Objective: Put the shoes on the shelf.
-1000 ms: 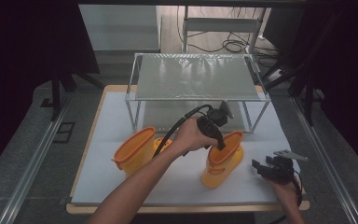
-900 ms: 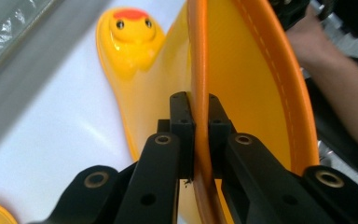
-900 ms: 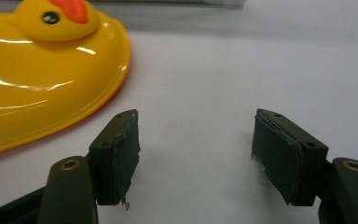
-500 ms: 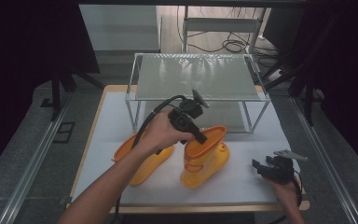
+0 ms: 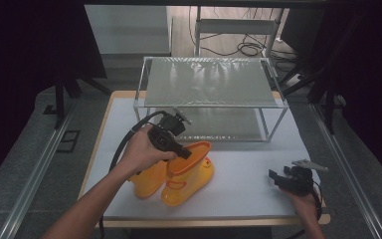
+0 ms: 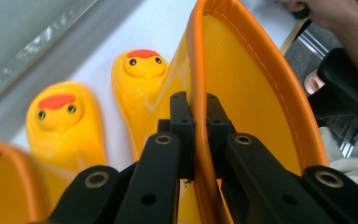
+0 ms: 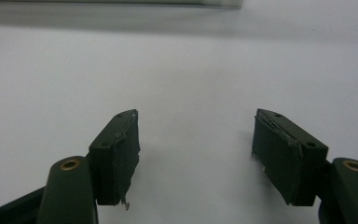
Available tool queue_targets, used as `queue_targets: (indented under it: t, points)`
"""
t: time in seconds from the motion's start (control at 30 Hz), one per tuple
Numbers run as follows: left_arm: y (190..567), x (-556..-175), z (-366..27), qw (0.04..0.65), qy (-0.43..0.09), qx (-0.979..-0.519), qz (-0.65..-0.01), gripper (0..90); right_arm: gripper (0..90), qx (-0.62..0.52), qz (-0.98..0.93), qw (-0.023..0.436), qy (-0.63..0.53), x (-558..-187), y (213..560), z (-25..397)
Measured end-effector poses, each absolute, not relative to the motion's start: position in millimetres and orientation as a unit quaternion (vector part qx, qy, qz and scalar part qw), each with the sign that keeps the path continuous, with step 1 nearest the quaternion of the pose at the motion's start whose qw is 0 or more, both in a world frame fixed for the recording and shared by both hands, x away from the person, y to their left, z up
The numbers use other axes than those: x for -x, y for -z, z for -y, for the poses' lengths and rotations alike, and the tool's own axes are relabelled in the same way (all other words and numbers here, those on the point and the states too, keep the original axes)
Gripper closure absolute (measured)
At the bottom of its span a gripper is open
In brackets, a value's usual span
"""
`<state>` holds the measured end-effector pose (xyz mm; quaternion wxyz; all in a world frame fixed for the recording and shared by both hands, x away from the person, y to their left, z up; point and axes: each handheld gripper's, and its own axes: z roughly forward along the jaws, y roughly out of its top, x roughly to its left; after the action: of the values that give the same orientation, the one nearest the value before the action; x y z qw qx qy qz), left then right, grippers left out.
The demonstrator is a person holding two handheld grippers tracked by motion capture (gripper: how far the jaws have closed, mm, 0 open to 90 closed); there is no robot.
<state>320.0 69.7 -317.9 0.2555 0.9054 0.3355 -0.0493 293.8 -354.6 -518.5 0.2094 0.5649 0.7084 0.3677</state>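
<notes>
Clamped boot now beside other boot

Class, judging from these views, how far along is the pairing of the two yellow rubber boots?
Done: the two yellow duck-faced rubber boots stand side by side on the white table. In hand: the left gripper clamps one boot's orange rim. Left: letting go; the right gripper hangs open, empty.

no readable text, labels, brands or numbers on anything in view
</notes>
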Motion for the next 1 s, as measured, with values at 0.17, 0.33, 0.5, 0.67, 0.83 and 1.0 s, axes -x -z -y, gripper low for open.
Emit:
queue_targets:
  t: [0.17,0.33,0.5,0.67,0.83,1.0]
  points:
    - [328,-319,-87,0.248,0.038,-0.904,-0.345,86.7,31.7,-0.565,-0.709,0.209,-0.367,-294,518,354]
    - [333,-316,-99,0.261,0.035,-0.9,-0.347,86.7,31.7,-0.565,-0.709,0.21,-0.366,-294,518,354]
    - [339,-309,-109,0.255,0.03,-0.903,-0.345,86.2,31.7,-0.566,-0.707,0.209,-0.368,-294,519,354]
    - [340,-303,-112,0.253,0.02,-0.905,-0.34,78.5,31.7,-0.565,-0.709,0.209,-0.365,-294,518,354]
    - [338,-303,-114,0.258,0.017,-0.901,-0.348,67.4,31.7,-0.566,-0.709,0.21,-0.365,-293,518,354]
    - [332,-306,-120,0.28,0.032,-0.893,-0.352,57.8,31.7,-0.567,-0.707,0.209,-0.368,-294,519,354]
